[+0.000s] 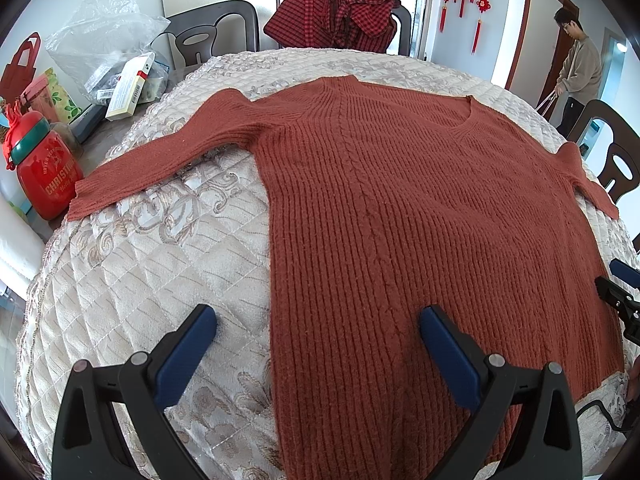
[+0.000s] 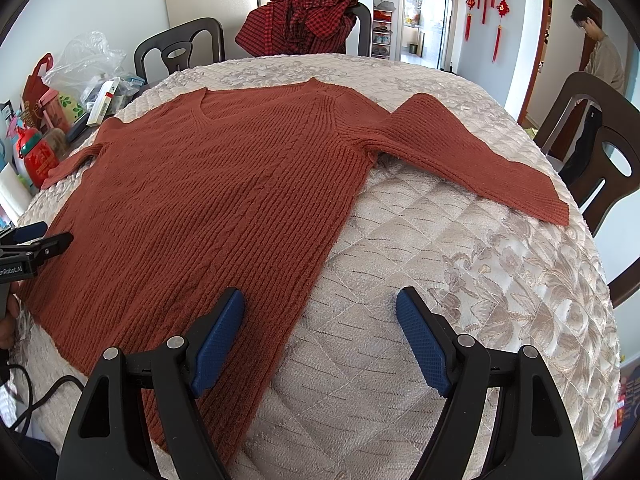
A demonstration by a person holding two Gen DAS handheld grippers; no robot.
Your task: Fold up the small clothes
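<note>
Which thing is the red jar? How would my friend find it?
Start at the quilted table with the rust sweater spread on it. Follow the sweater's left sleeve to its cuff; the jar stands just beyond it at the table's edge. Unlike the bags and boxes behind it, it is shiny red with a green lid and the word CHRISTMAS.

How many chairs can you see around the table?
3: one at the far left, one at the far side under the plaid clothes, one on the right. Others may be hidden.
</note>
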